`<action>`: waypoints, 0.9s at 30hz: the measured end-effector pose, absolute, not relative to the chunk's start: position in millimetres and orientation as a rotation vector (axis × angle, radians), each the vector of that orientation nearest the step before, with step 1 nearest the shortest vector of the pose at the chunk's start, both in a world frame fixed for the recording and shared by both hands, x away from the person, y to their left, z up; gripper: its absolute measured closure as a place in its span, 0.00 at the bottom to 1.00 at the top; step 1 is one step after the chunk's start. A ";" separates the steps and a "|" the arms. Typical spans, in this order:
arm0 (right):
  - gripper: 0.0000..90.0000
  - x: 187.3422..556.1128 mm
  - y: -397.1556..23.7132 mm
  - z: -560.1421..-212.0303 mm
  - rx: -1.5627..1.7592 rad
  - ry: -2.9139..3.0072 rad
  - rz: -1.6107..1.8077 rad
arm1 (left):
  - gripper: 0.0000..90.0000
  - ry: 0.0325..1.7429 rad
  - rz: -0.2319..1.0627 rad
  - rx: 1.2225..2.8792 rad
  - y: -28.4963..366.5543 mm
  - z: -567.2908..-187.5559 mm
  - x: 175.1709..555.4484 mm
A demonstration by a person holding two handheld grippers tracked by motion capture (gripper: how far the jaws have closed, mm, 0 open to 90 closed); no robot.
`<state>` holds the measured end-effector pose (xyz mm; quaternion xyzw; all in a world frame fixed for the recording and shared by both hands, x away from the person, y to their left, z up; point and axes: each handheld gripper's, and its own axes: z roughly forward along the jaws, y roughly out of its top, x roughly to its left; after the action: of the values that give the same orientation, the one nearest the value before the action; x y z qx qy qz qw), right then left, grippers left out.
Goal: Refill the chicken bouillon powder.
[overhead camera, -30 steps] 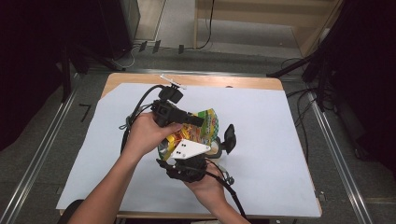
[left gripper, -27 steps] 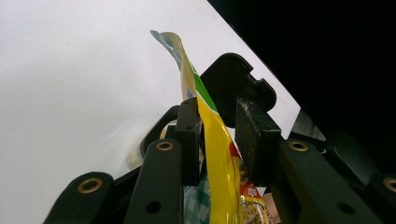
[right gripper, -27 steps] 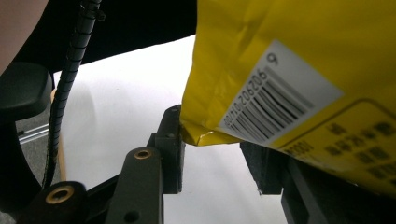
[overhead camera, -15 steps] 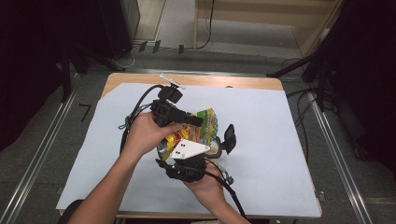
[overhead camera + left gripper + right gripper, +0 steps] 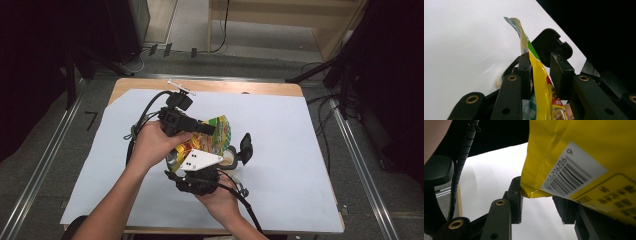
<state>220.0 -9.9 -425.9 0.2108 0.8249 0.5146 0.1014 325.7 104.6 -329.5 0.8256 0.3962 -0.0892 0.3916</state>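
Both grippers hold a yellow snack bag above the middle of the white surface.

High view: the bag (image 5: 220,131) hangs at centre, the left gripper (image 5: 202,128) at its 9 o'clock, the right gripper (image 5: 227,160) at its 6 o'clock, over the surface (image 5: 300,150). Left gripper view: narrow jaws stand around the bag's (image 5: 537,72) thin edge; one pad touches, the 3 o'clock pad looks apart. Right gripper view: the barcoded bag (image 5: 579,157) dips between half-open jaws; whether they pinch, I cannot tell. Likely step: steadying the bag for opening; next needs firm opposing grips.
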 end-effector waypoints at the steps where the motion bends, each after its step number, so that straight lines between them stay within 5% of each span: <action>1: 0.69 219.8 -8.8 -426.3 0.626 2.442 1.526 | 0.80 1.009 -0.231 2.092 105.6 -330.0 325.6; 27: 0.70 218.4 -7.3 -428.7 0.629 2.437 1.528 | 0.80 0.999 -0.252 2.096 103.3 -332.2 325.1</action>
<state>218.4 -7.3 -428.7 0.2126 0.8236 0.5165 0.0982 325.1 103.3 -332.2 0.8255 0.3934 -0.0993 0.3925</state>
